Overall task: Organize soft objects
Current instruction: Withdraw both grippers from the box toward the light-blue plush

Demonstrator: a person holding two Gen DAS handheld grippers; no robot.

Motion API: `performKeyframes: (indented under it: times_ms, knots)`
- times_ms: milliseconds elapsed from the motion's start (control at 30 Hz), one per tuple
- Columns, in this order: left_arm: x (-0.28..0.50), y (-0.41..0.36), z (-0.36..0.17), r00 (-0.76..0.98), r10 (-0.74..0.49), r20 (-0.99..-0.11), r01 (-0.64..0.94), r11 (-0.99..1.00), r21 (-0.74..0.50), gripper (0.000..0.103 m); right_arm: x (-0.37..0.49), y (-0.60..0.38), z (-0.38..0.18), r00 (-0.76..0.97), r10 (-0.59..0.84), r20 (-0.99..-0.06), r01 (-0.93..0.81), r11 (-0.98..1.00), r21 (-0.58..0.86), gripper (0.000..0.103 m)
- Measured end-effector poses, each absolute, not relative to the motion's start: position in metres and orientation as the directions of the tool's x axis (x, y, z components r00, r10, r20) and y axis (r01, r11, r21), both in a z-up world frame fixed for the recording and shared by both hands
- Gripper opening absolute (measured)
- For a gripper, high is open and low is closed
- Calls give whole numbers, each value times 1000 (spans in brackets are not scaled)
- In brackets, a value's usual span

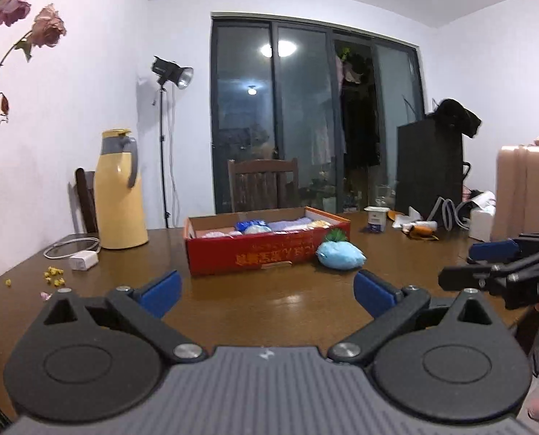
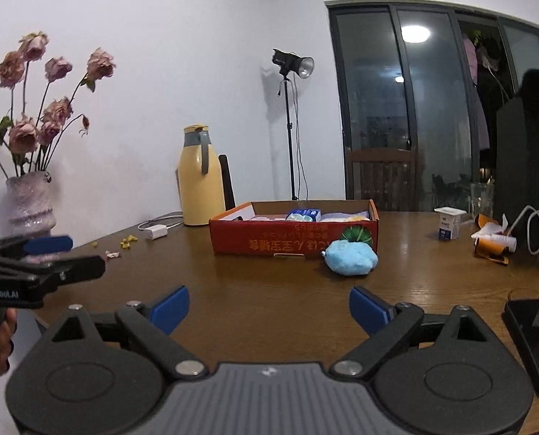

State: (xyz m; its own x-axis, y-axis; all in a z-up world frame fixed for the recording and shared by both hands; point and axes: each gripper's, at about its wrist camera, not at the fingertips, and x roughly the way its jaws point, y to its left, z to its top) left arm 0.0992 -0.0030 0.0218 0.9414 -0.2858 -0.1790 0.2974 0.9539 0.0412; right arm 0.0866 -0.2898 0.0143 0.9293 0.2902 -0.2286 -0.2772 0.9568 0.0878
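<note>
A red cardboard box lies open on the brown table, and several soft pastel items are packed inside it. Against the box's front right corner rests a light blue plush toy with a green tuft. My left gripper hovers over the near table, well short of the box, open with nothing between its blue pads. My right gripper is likewise open and empty, short of the plush. Each gripper also shows at the edge of the other's view: the right gripper and the left gripper.
A yellow thermos and a white charger stand left of the box. A yogurt cup and small clutter sit at the right. A dark phone lies near right. A vase of dried flowers is at far left.
</note>
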Motion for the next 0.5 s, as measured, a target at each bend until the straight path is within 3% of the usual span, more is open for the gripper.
performKeyframes:
  times_ms: [500]
  knots:
    - [182,-20,11,909,-289,-300,276,957,-84,103,162,-314,-3,931,223,-289,-182,970,162,95]
